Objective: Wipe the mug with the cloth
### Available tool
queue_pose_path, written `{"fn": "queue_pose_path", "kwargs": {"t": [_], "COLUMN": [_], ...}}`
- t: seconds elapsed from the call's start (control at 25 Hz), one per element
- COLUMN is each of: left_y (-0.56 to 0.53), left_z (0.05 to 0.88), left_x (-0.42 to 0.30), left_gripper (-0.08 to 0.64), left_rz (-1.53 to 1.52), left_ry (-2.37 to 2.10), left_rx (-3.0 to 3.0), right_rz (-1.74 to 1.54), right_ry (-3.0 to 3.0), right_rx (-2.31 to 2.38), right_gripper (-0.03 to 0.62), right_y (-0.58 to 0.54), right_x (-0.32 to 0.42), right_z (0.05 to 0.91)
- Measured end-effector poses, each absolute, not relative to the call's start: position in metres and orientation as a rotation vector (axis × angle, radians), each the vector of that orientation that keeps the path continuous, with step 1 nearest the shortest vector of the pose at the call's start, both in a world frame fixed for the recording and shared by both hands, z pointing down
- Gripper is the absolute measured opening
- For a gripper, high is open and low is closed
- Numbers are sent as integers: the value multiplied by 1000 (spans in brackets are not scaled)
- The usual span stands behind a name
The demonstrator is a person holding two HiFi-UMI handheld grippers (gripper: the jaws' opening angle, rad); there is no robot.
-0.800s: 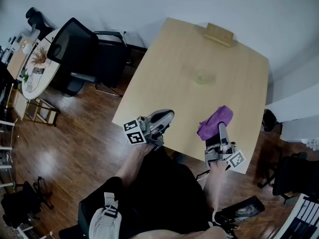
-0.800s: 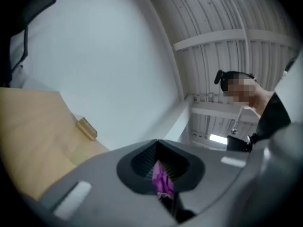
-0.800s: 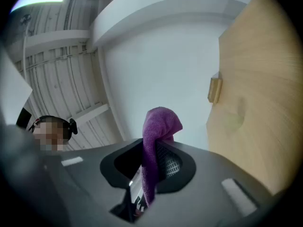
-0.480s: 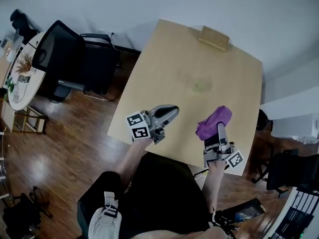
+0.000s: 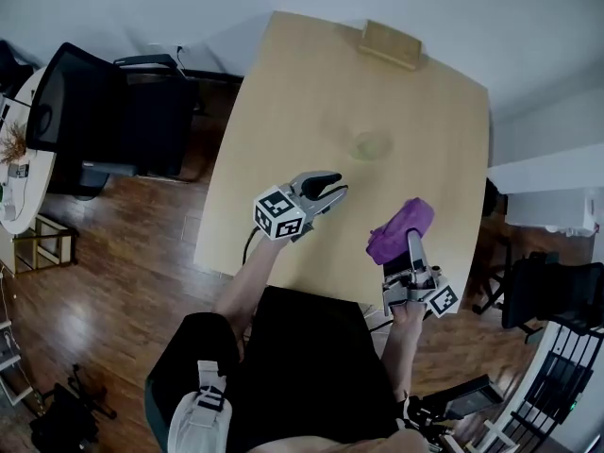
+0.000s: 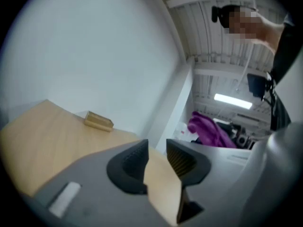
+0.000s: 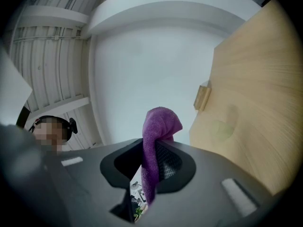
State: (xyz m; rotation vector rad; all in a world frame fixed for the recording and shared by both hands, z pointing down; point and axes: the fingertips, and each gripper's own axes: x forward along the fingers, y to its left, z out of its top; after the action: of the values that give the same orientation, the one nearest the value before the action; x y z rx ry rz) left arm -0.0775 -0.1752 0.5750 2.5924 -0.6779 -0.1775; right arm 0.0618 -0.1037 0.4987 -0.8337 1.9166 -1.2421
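A pale green translucent mug (image 5: 366, 144) stands near the middle of the light wooden table (image 5: 283, 111); the right gripper view shows the mug (image 7: 221, 129) faintly on the tabletop. My right gripper (image 5: 411, 240) hovers over the table's near right edge, shut on a purple cloth (image 5: 400, 228). That cloth (image 7: 160, 123) sticks up from between the jaws. My left gripper (image 5: 337, 189) is over the table, short of the mug and to its left. Its jaws (image 6: 157, 148) stand open with nothing between them. The mug is not seen in the left gripper view.
A small wooden block (image 5: 390, 43) lies at the table's far edge, also seen as a block (image 6: 98, 121) from the left gripper. A black office chair (image 5: 104, 111) stands left of the table on the wood floor. The person's legs are below.
My left gripper has moved from the table's near edge forward over the tabletop toward the mug. The right gripper with the cloth has stayed near the table's near right edge.
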Motion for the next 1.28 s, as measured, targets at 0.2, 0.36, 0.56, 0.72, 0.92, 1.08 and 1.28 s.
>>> {"fn": "queue_pose_path", "kwargs": {"t": [0.2,0.36,0.56,0.72,0.92,1.08,1.28], "left_y": [-219,-252,-271,-282,-294,-264,-190], "left_z": [637,679,730,772,766,688,601], "left_x": [-42,-13,7,13,14,7,-16], "left_gripper": [160,164,164,179,65,41,41], "left_rz": [296,765,1462,1852,1679,665,-75], "left_ry": [-776,-848,-695,-556,-651,-690,-612], "left_rx": [2675,2779,2817,2735,2692,2538,2461], "right_rz": [-1246,-1242,-1254,-1247,-1229,-1214,-1231], "right_ry": [1885,1848,1809,1784,1781,1848,2049], "right_rx": [-787,-775,-761,-770,-780,-813,-885], "right_gripper": [61,61,61,61,61,61,61], "right_y": [-120,-133,-139,-145,-143,-137,-134], "right_x": [84,113,127,143,150,144,115], "right_z": [506,510,519,526,527,526,529]}}
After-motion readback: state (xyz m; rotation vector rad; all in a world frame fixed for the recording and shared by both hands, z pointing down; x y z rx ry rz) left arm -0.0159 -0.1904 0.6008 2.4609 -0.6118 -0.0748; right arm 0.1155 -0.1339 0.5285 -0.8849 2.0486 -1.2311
